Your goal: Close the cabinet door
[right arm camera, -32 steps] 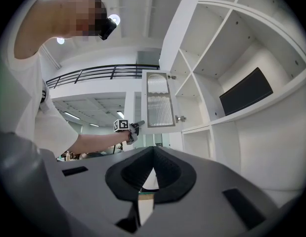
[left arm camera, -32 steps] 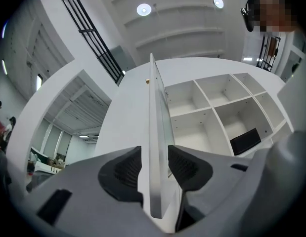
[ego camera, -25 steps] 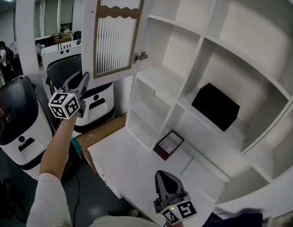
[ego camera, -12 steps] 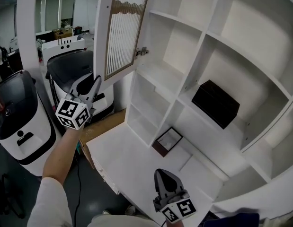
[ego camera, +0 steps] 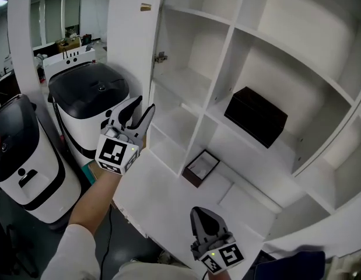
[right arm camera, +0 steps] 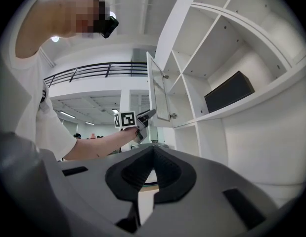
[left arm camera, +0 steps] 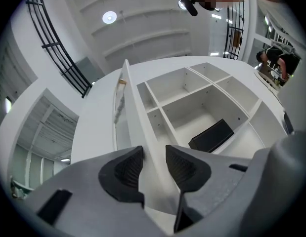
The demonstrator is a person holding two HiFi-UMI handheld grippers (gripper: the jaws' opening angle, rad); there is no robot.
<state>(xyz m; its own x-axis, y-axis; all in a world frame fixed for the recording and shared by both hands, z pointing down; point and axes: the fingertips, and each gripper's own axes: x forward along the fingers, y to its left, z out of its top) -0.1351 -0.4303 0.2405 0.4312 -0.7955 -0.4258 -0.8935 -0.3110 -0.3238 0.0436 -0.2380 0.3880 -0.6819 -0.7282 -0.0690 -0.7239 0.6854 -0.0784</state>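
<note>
Head view, step: we judge that the closing push is under way. The cabinet door [ego camera: 132,39] stands about half shut, its edge toward us, and the left gripper [ego camera: 140,111] is at its lower free corner.
Head view, count: one door, one black box [ego camera: 256,116] on a shelf, one small frame [ego camera: 201,167], two white machines [ego camera: 90,95] with dark lids, two grippers.
Left gripper view, tongs: a little apart, and they have just been opening. The door's edge stands in the gap, not clamped.
Right gripper view, tongs: the right gripper [right arm camera: 153,150] is clenched on nothing, well apart from the door.
Next move: we think the left should carry the door sideways until it meets the cabinet.
</note>
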